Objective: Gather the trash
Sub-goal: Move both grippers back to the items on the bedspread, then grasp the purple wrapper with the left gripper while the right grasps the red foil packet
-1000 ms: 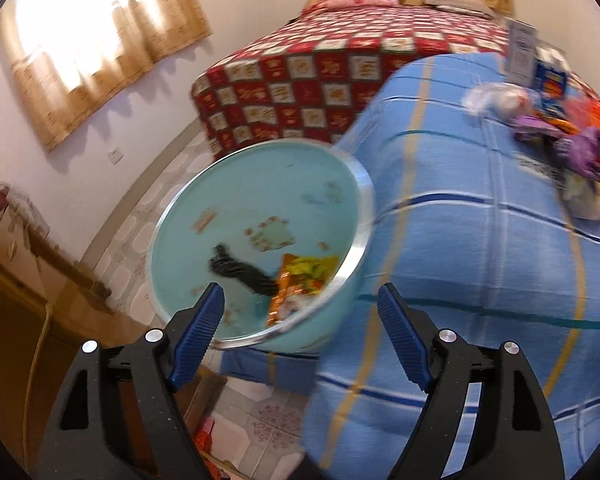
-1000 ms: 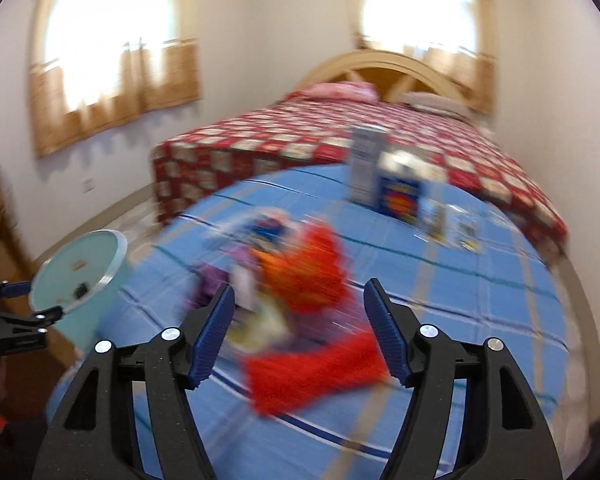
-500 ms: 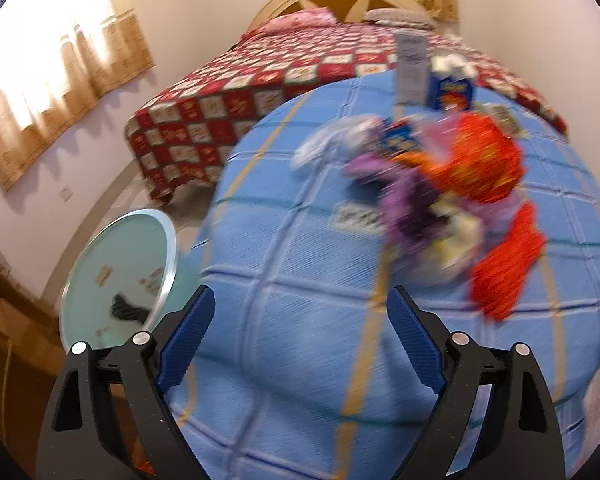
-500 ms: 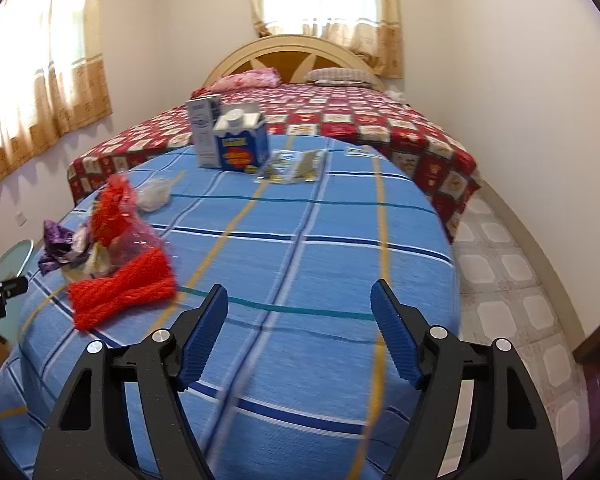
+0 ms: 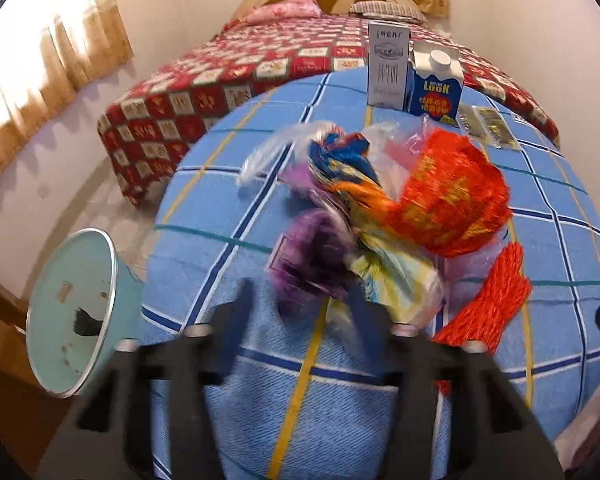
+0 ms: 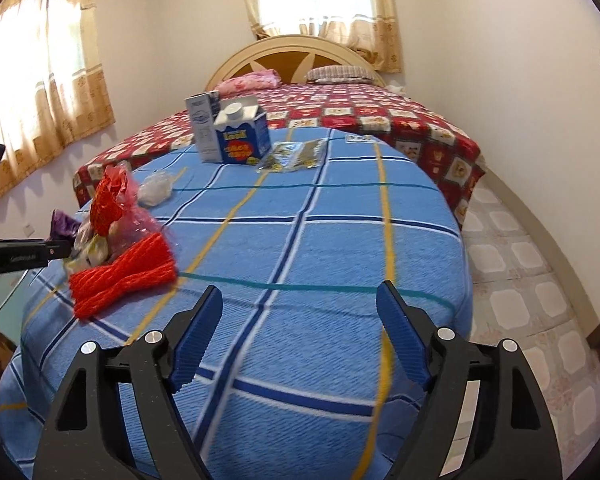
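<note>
Round table [image 6: 340, 248] under a blue checked cloth, in a bedroom; bed [image 6: 380, 116] with red patchwork cover behind, curtained windows, tiled floor. Trash heap [image 5: 380, 208] of wrappers and bags sits at the table's left edge, red net [image 6: 120, 280] beside it; two cartons [image 6: 232, 132] stand at the far side. Pale blue bin [image 5: 72, 316] is off the table's left edge, partly cut off. Left gripper [image 5: 304, 300] is smeared by blur: jaws have just been closing, fingertips at the purple wrapper [image 5: 312, 256], grip unclear. Right gripper [image 6: 300, 340] hangs spread and empty, jaws just opening wider.
</note>
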Demonstrator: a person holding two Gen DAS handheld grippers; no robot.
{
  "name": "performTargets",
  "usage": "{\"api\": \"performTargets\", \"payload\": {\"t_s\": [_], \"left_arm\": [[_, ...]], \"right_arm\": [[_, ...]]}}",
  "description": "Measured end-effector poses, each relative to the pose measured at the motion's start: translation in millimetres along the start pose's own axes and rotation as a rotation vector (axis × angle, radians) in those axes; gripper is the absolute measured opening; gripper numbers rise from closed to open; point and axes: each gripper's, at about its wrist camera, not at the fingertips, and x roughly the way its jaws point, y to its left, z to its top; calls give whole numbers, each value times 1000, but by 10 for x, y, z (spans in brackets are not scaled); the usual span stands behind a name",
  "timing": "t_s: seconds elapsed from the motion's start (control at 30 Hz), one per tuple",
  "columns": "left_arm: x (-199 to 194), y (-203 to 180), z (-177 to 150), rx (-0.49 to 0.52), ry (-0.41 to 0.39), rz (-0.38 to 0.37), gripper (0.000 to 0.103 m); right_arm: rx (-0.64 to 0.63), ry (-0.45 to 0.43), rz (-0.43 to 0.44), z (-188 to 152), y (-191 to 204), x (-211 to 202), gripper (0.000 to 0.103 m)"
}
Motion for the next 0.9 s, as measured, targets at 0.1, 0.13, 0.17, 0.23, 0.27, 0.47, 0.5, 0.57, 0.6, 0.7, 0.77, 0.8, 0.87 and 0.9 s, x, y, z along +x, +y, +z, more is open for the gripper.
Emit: {"api": "performTargets", "payload": {"t_s": [0.1, 0.13, 0.17, 0.23, 0.27, 0.47, 0.5, 0.57, 0.6, 0.7, 0.77, 0.8, 0.87, 0.9], "left_arm": [[-5, 136, -23, -1, 16, -45, 8], [-31, 183, -36, 7, 9, -38, 7], [-64, 230, -46, 15, -5, -23, 6], [-123, 320, -66, 35, -20, -7, 6], [-145, 375, -75, 43, -23, 2, 6], [-299, 691, -208, 84, -50, 59, 5], [-334, 729, -234, 94, -61, 77, 5], [-400, 795, -284, 113, -88, 121, 5], [-418, 824, -298, 115, -95, 135, 5], [-457, 920, -339, 101, -97, 150, 5], [-470, 981, -370, 88, -93, 152, 5], [-477, 1007, -387, 83, -92, 154, 5], [-495, 1074, -426, 75, -90, 158, 5], [-499, 1107, -450, 70, -88, 161, 5]], "right_arm": [[-15, 8, 15, -19, 99, 14, 79], [-22, 12, 20, -24, 134, 21, 79], [-30, 14, 25, -28, 170, 27, 79], [-41, 15, 32, -34, 229, 25, 79], [-45, 16, 35, -37, 245, 26, 79], [-62, 19, 55, -14, 384, 41, 79], [-63, 18, 60, -1, 401, 43, 79], [-74, 9, 74, 57, 507, 43, 79], [-85, 0, 86, 99, 584, 45, 79], [-116, -22, 127, 232, 841, 65, 79], [-141, -35, 156, 316, 1041, 91, 79], [-155, -40, 171, 355, 1149, 113, 79], [-178, -40, 197, 412, 1350, 164, 79], [-195, -36, 203, 440, 1450, 204, 79]]}}
